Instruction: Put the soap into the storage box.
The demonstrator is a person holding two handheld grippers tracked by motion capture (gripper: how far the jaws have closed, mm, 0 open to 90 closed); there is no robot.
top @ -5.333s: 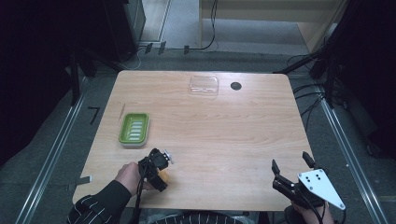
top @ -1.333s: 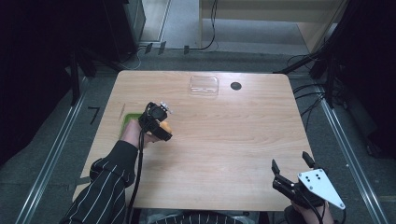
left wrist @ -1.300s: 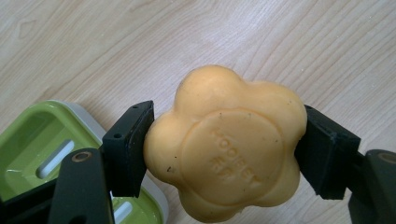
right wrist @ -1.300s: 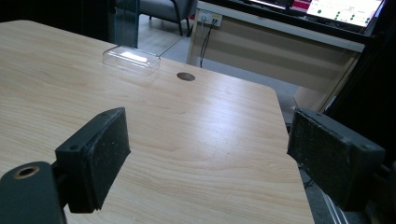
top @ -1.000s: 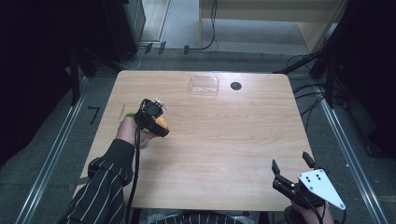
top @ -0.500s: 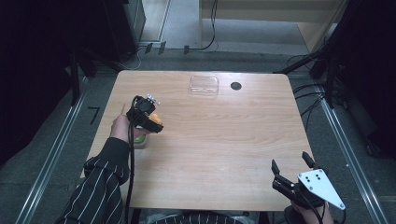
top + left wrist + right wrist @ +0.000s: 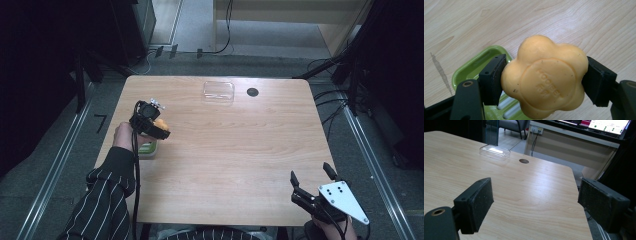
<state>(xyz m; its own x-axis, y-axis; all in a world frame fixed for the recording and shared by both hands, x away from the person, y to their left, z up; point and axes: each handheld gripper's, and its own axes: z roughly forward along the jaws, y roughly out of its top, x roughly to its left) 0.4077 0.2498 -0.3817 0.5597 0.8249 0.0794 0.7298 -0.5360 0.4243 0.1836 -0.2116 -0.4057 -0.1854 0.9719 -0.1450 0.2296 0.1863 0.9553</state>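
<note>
High view: left tool [image 7: 159, 126] pinching orange soap [image 7: 161, 123], held just above green soap dish [image 7: 148, 148] near left counter [image 7: 250, 150] edge. Right tool [image 7: 311, 179] spread, nothing between pads, well apart at near right corner.

Left gripper view: soap [image 7: 544, 77] clamped between both pads, flower-shaped, stamped face up; dish [image 7: 477, 66] below and behind left pad.

Right gripper view: pads wide, clear lid [image 7: 495, 151] far ahead.

Handling advice: centre soap over dish ribs, lower level, release only once seated.
</note>
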